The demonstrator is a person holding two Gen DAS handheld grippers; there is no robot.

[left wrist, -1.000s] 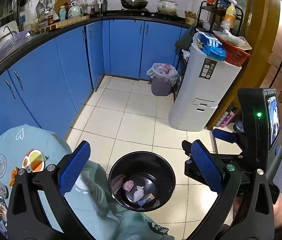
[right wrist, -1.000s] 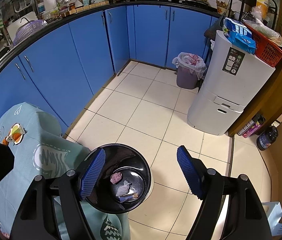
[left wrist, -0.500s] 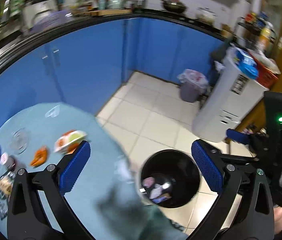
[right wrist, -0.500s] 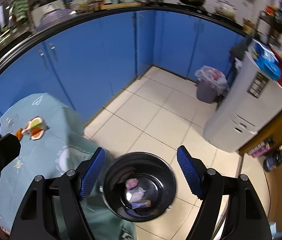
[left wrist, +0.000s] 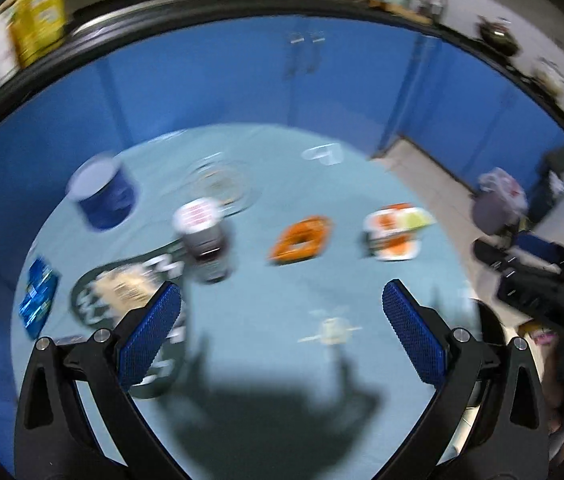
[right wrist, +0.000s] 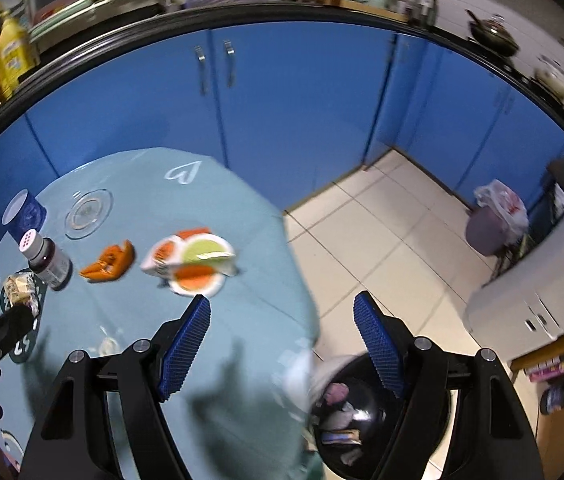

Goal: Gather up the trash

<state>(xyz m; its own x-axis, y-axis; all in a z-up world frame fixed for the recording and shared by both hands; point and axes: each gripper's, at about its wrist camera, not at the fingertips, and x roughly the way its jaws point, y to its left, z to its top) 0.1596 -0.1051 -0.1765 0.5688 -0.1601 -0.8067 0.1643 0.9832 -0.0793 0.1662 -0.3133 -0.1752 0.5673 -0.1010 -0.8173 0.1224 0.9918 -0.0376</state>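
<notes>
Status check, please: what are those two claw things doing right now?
Left gripper and right gripper open, empty. Orange peel, wrappers on table. Black bin alongside. Nothing blocking.

On the round table's pale blue cloth (right wrist: 242,340) lies the rubbish. A crumpled white, orange and green wrapper (right wrist: 190,264) sits near the table's right edge, flattened and partly folded over. Just to its left, apart from it, curls a piece of orange peel (right wrist: 108,262). Down on the tiled floor, tucked against the hanging cloth, stands a round black bin (right wrist: 382,452), open-topped, with pink and white scraps and a flat wrapper at its bottom.
</notes>
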